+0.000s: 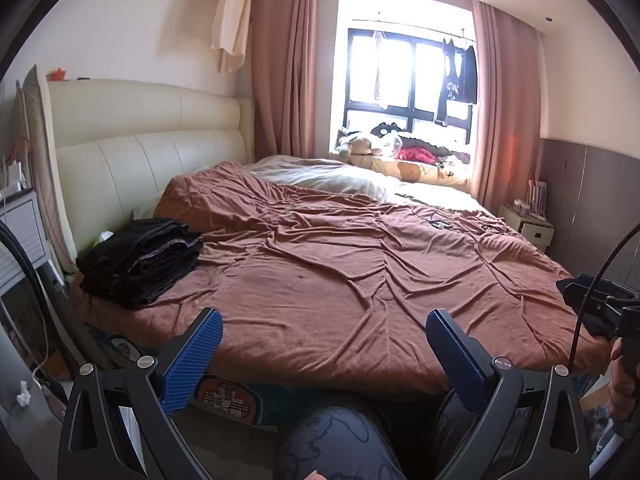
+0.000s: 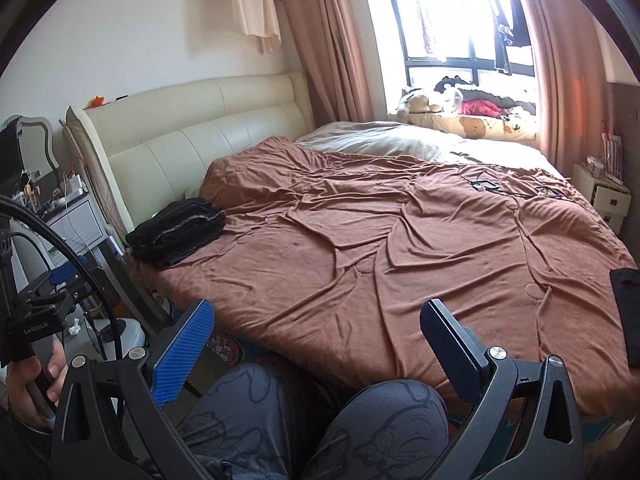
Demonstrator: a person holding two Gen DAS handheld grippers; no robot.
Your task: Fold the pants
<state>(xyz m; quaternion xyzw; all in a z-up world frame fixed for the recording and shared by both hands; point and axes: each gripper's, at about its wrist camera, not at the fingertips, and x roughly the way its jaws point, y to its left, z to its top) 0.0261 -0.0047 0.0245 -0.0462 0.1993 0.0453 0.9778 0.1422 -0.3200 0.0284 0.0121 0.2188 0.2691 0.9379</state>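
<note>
A stack of folded black pants (image 1: 140, 260) lies at the near left corner of the bed, by the headboard; it also shows in the right wrist view (image 2: 178, 232). Another dark garment (image 2: 628, 312) pokes in at the right edge of the bed. My left gripper (image 1: 324, 328) is open and empty, held above the near edge of the bed. My right gripper (image 2: 316, 320) is open and empty, also over the near edge. Each gripper shows at the side of the other's view: the right one (image 1: 600, 304), the left one (image 2: 44, 304).
A wrinkled brown blanket (image 1: 360, 264) covers the bed. A cream headboard (image 1: 152, 148) stands at the left, with a nightstand (image 2: 76, 220) beside it. Cables and small devices (image 2: 486, 186) lie on the far right of the bed. The person's knees (image 2: 320, 420) are below the grippers.
</note>
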